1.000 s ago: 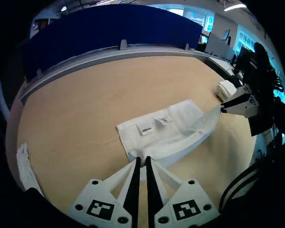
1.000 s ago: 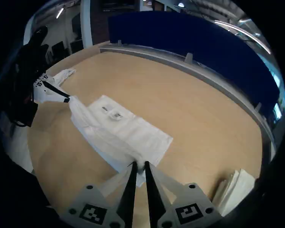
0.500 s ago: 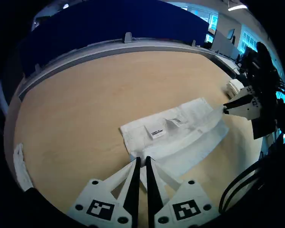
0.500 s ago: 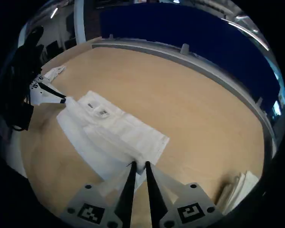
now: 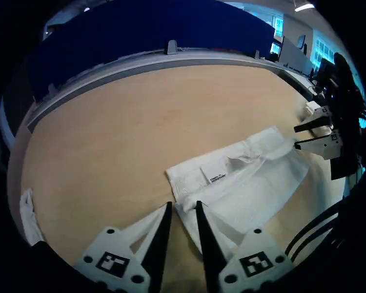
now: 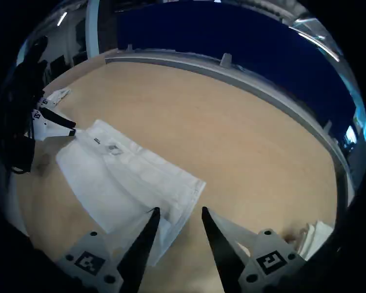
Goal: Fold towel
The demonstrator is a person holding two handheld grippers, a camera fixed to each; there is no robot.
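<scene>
The towel [image 5: 241, 178] lay folded lengthwise on the table [image 5: 110, 136], well short of the blue partition [image 5: 134, 34]. The left gripper [image 5: 181, 209] and right gripper [image 6: 179, 211] stood at its two ends on the side away from the partition, jaws parted, gripping nothing. One finger possibly touched the hem; pulling back could drag the top layer askew and spoil the fold

We're seeing the towel [image 5: 241, 180] as soft white cloth, matt and a bit nubbly, with two smoother labels [image 5: 214, 174] on it. The table [image 5: 134, 127] looks like pale wood-grain, smooth with a faint sheen. The left gripper [image 5: 182, 203] and right gripper [image 6: 180, 209] look like matt white plastic, black along the inner edges. The blue partition [image 5: 134, 29] behind looks like matt fabric.
</scene>
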